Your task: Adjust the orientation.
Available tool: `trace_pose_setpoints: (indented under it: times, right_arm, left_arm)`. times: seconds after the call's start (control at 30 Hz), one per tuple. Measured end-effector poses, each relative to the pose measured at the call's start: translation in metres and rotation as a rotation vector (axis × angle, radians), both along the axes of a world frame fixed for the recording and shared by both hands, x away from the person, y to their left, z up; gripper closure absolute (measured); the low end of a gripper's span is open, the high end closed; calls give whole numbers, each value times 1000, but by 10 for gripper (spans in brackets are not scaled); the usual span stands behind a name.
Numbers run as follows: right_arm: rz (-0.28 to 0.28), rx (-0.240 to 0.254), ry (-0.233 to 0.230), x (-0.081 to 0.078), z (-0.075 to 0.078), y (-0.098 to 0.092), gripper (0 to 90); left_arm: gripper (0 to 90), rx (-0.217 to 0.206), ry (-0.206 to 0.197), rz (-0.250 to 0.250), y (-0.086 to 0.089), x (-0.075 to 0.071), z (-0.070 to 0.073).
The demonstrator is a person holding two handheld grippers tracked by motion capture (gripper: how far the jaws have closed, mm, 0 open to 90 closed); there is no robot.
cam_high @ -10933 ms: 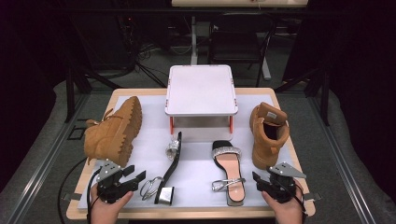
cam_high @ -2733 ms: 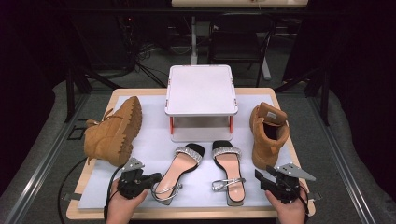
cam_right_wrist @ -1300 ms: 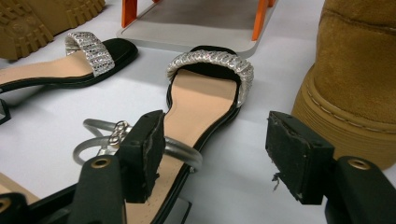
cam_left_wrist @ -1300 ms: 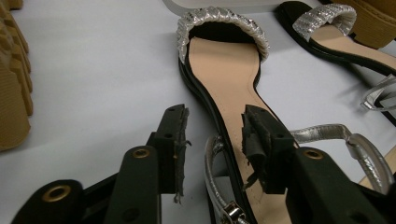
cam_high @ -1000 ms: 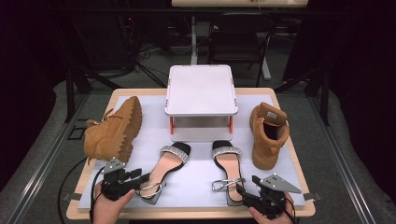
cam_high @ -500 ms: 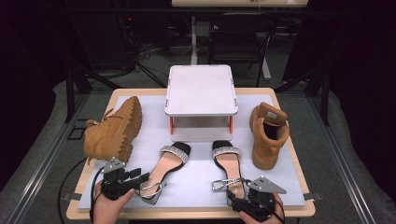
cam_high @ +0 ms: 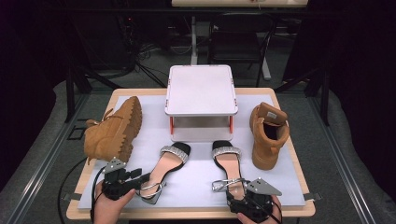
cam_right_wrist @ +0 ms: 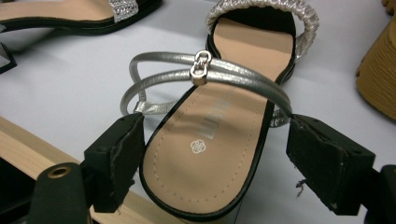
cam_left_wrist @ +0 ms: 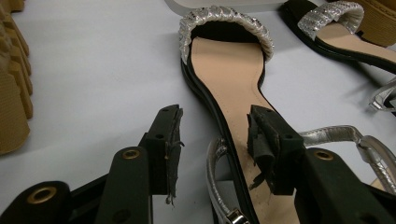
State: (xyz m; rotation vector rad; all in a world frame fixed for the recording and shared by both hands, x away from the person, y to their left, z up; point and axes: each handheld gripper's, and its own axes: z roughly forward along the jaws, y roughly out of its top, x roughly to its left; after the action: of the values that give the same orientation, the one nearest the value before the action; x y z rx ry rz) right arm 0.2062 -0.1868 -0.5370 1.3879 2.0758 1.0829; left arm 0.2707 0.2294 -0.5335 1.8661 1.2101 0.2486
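Straddling the heel of the right sandal [cam_right_wrist: 219, 135] near the desk [cam_high: 280, 95] front edge, the right gripper [cam_right_wrist: 233, 158] jaws had just been opening and stood apart, unclamped; closing them seemed next, while the left gripper [cam_left_wrist: 215, 144] jaws stood apart around the left sandal [cam_left_wrist: 229, 74].

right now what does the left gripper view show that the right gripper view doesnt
Left gripper view: its own jaws straddle the left sandal's sole edge near the heel, one pad over the insole, not pressing; a boot's ridged sole is at the left edge.

Right gripper view: its jaws stand wide either side of the right sandal's heel, clear of it; the buckle joins two silver straps, the insole carries a logo, and the table's wooden edge shows.

Both: both sandals, the white mat, a tan boot at the edge.
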Motion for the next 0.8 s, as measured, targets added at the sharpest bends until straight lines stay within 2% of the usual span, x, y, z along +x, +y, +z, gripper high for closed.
trace_pose_setpoints:
  times: [0.23, 0.33, 0.4, 0.47, 0.8]
  right_arm:
    - [8, -13, 12, 1, -3, 1, 193]
    - [12, -28, 52, 3, -7, 4, 203]
    - [16, -39, 75, 5, -12, 7, 245]
    - [18, -34, 78, 6, -12, 7, 270]
    - [32, -46, 86, 7, -11, 5, 280]
  left_arm:
    - [540, -1, -1, 3, -2, 0, -1]
    - [539, -1, -2, 1, -2, 0, -1]
    - [539, 0, 0, -3, -2, 0, -1]
    - [538, -2, -3, 2, -2, 0, -1]
    - [536, -3, -2, -1, -2, 1, -2]
